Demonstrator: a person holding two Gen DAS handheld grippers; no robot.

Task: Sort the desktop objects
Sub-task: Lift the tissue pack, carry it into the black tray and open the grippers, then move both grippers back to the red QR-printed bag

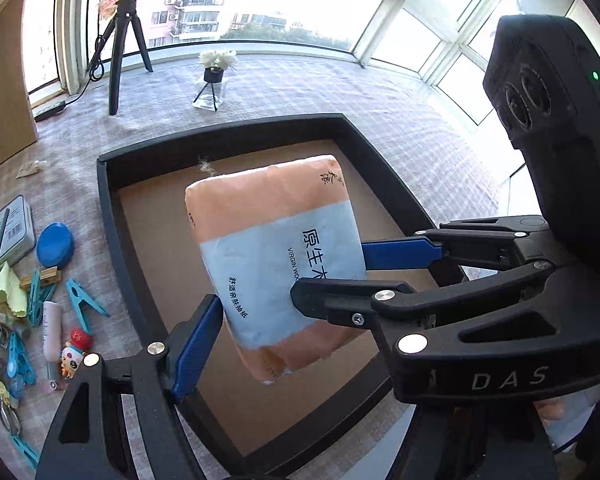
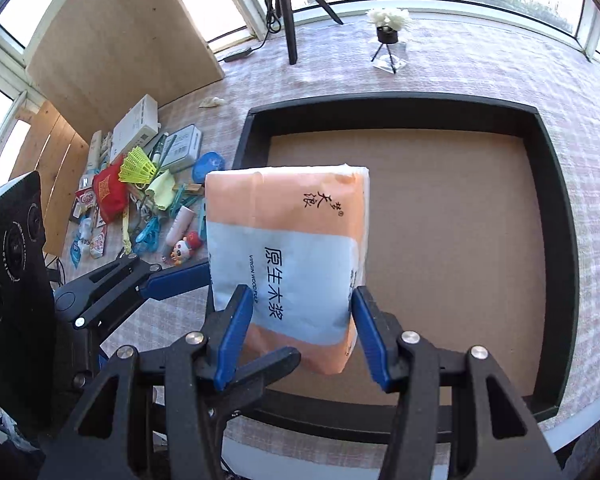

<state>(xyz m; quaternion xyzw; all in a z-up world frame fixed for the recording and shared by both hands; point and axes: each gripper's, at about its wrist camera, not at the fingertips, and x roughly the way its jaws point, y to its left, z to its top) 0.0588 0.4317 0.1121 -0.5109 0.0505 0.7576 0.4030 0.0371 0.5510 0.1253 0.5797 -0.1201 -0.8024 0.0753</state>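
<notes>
Tissue pack [image 2: 288,256] pinched by right gripper [image 2: 302,332], left gripper [image 1: 292,276] clamping its hidden sides, tray [image 2: 556,208] beneath.

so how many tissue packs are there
1: the pack, gripped by both the left gripper and the right gripper above the tray. Another could be buried in the pile beside the tray.
</notes>
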